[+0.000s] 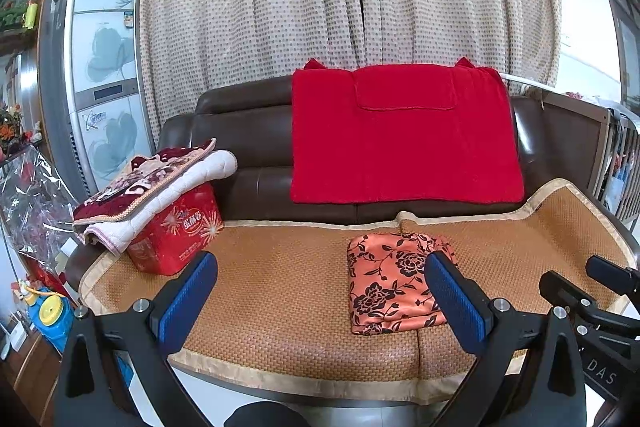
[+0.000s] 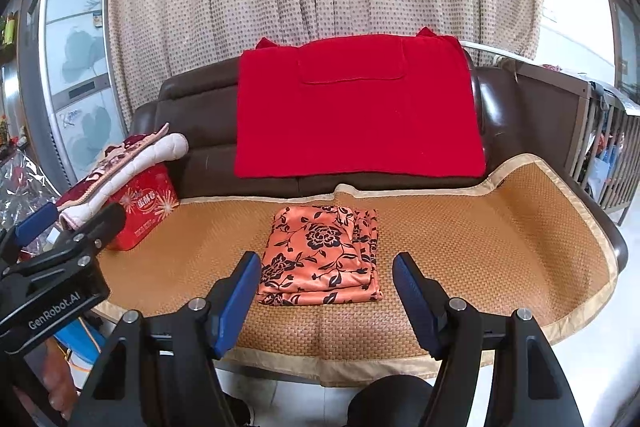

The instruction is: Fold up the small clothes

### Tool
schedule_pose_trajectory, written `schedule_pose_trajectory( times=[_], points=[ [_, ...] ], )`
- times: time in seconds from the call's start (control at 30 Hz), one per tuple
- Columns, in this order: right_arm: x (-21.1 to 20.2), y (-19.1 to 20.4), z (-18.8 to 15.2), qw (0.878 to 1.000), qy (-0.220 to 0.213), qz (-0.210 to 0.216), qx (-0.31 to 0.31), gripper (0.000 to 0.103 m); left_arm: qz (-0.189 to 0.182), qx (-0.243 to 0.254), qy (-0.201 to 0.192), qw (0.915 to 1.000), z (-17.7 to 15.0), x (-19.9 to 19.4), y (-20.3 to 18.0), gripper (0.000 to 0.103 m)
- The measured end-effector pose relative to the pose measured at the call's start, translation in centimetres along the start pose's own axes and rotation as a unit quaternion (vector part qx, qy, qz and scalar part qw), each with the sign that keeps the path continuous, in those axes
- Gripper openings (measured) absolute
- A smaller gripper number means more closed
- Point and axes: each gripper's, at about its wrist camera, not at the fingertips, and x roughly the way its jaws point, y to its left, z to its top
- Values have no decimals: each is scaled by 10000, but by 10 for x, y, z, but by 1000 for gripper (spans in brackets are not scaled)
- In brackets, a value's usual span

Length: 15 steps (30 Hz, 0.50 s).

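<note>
Both the left gripper (image 1: 320, 291) and right gripper (image 2: 326, 291) are hovering wide, empty; the folded floral garment (image 2: 320, 259) is lying mid-mat (image 2: 500, 239), looking soft, light, slippery; pinching a corner seems best.

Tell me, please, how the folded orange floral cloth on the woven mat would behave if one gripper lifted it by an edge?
The folded orange floral cloth looks thin and satiny, so it would probably droop and unfold. Its stacked layers may slide apart. It seems light on the woven mat.

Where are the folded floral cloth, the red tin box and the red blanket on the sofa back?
Folded floral cloth (image 2: 320, 259): right wrist view, middle of its top layer.
Red tin box (image 1: 178, 233): left wrist view, its printed front face.
Red blanket (image 2: 356, 123): right wrist view, centre of the hanging panel.
</note>
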Motion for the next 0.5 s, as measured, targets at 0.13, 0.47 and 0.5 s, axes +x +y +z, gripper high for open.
schedule_pose_trajectory(
  times=[0.13, 0.47, 0.5],
  points=[
    [5, 2, 2, 10000, 48, -2, -9, 72, 5, -32, 34, 10000, 2, 6, 2, 103],
    [43, 9, 16, 9996, 268, 1, -33, 72, 35, -111, 270, 9996, 6, 43, 9, 103],
    [47, 10, 17, 9996, 294, 0, -34, 72, 42, -108, 296, 9995, 6, 48, 9, 103]
  ],
)
